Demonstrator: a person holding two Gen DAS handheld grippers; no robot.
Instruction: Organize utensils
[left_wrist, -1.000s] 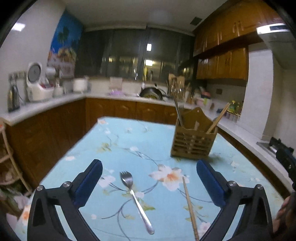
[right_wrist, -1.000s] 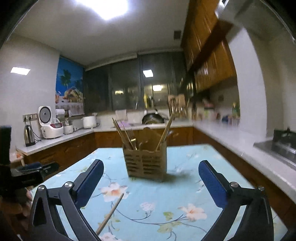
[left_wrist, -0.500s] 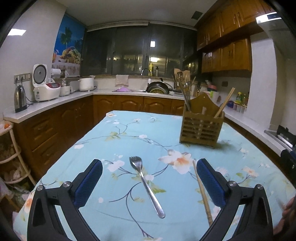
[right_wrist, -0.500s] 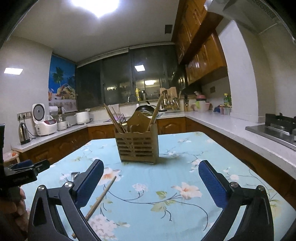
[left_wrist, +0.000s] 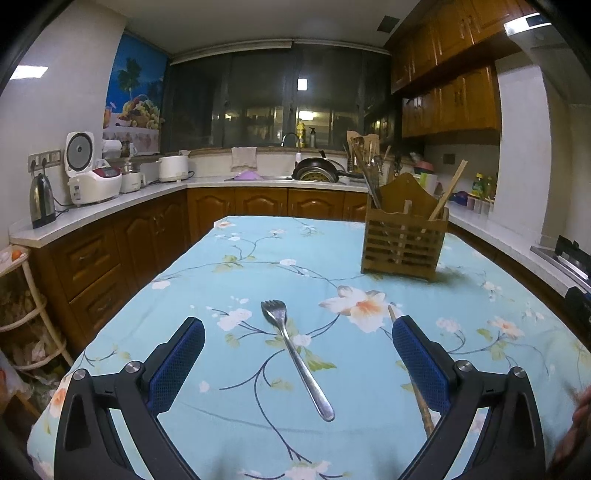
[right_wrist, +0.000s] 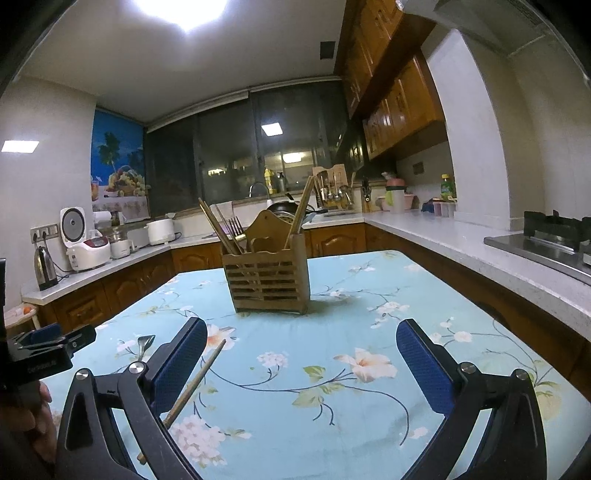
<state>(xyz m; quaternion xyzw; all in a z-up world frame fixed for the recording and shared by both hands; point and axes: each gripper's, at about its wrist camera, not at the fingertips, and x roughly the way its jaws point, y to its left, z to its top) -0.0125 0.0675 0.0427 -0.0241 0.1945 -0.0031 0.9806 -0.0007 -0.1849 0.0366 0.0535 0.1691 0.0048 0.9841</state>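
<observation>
A metal fork (left_wrist: 295, 354) lies on the floral blue tablecloth (left_wrist: 258, 258), tines away from me, between the fingers of my open, empty left gripper (left_wrist: 297, 341). A wooden chopstick (left_wrist: 419, 391) lies to its right, partly behind the right finger; it also shows in the right wrist view (right_wrist: 195, 376). A slatted wooden utensil holder (left_wrist: 404, 240) with chopsticks and forks in it stands farther back; it also shows in the right wrist view (right_wrist: 269, 277). My right gripper (right_wrist: 301, 339) is open and empty above the table, facing the holder. The fork's tip (right_wrist: 144, 341) shows at its left.
The left gripper's body (right_wrist: 44, 350) and a hand show at the left edge. Kitchen counters with wooden cabinets surround the table: a kettle (left_wrist: 41, 201) and rice cooker (left_wrist: 88, 173) at left, a sink with a pan (left_wrist: 316, 173) behind, a stove (right_wrist: 554, 240) at right.
Both views have tilted and settled; the left gripper has drawn slightly nearer over the fork. The right gripper has shifted so the holder sits a little left of centre. Both stay open.
</observation>
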